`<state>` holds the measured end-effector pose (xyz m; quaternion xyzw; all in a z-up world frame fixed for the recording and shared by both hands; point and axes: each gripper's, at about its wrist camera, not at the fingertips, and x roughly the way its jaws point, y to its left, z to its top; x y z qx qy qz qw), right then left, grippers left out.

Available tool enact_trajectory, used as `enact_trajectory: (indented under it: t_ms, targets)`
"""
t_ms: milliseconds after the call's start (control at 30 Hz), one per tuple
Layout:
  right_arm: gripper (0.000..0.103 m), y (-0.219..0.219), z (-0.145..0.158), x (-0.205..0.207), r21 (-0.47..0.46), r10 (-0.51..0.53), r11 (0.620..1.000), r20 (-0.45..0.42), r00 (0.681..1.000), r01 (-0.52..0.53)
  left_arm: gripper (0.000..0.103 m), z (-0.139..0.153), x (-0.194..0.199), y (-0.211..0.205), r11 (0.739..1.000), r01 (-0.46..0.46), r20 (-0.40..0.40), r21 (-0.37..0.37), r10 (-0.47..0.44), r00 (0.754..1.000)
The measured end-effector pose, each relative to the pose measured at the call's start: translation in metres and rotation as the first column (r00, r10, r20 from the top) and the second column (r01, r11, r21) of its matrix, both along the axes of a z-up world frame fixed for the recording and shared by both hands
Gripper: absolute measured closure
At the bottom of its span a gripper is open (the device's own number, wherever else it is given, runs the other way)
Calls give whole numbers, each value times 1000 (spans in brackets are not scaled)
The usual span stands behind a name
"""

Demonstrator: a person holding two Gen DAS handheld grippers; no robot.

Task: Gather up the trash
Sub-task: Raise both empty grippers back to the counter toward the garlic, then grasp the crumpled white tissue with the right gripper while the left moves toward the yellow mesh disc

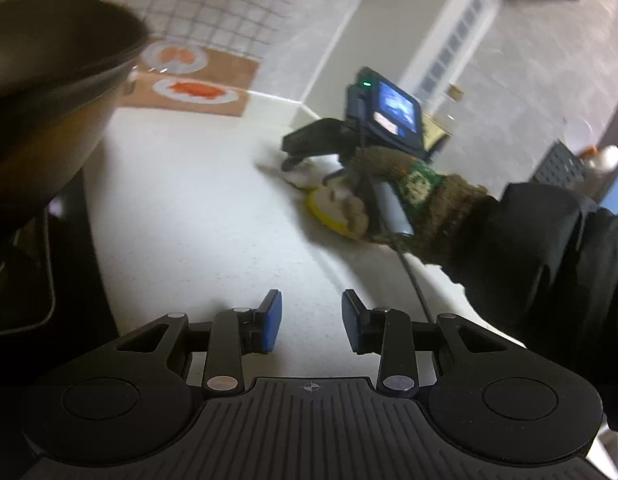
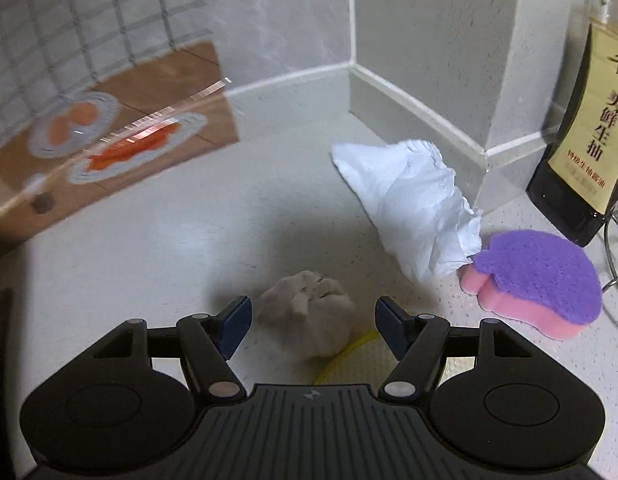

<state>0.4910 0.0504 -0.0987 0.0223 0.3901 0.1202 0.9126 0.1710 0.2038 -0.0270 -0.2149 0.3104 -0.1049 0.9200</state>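
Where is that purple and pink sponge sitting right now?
In the right wrist view, the sponge lies on the white counter at the right, touching the crumpled white tissue, below the dark soy sauce bottle.

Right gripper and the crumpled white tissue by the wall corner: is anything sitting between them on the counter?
Yes. A grey crumpled wad lies between the open right gripper fingers, nearer than the white tissue. The purple-topped sponge sits off to the side, not in line.

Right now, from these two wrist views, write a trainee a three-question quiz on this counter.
1. True or false: the right gripper is clamped on the grey wad.
2. What touches the purple-topped sponge? A the white crumpled paper B the soy sauce bottle
3. Fill in: the left gripper holds ___.

Key: 1 false; 2 A; 3 nothing
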Motion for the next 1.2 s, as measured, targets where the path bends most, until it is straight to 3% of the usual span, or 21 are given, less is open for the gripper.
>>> enact_trajectory:
  t_ms: [67,200,367,500,600,667,867,1000,1100,1200]
  targets:
    - [45,5,0,0,-25,27,999,1,1000,-27,66,-3,2,6,1000,-27,-14,-14,27,1000]
    - [46,19,4,-14,-89,118,989,-6,993,-118,66,-8,12,12,997,-66,-37,-37,64,997]
    - [46,23,8,-68,-15,261,965,-74,962,-263,66,-11,22,3,998,-60,-62,-1,60,996]
    - [45,21,10,-128,51,402,916,-116,908,-399,66,-12,23,-7,997,-66,-75,40,69,995]
    - [45,15,5,-154,110,461,887,-178,869,-448,66,-9,20,-13,995,-75,-77,60,80,994]
    - [40,8,4,-161,140,479,877,-178,860,-460,66,-7,18,-14,993,-88,-84,79,95,992]
    - [34,-20,26,-157,150,449,887,-70,891,-436,66,-5,12,-15,984,-131,-108,119,145,984]
    - [33,-44,32,-135,65,300,951,42,953,-302,66,-4,6,-14,980,-158,-119,124,173,978]
    - [33,-61,26,-111,25,185,982,53,981,-186,66,-4,3,-14,980,-163,-125,110,176,976]
    - [33,-71,14,-91,62,141,988,7,990,-141,66,-6,0,-14,983,-157,-134,94,169,976]
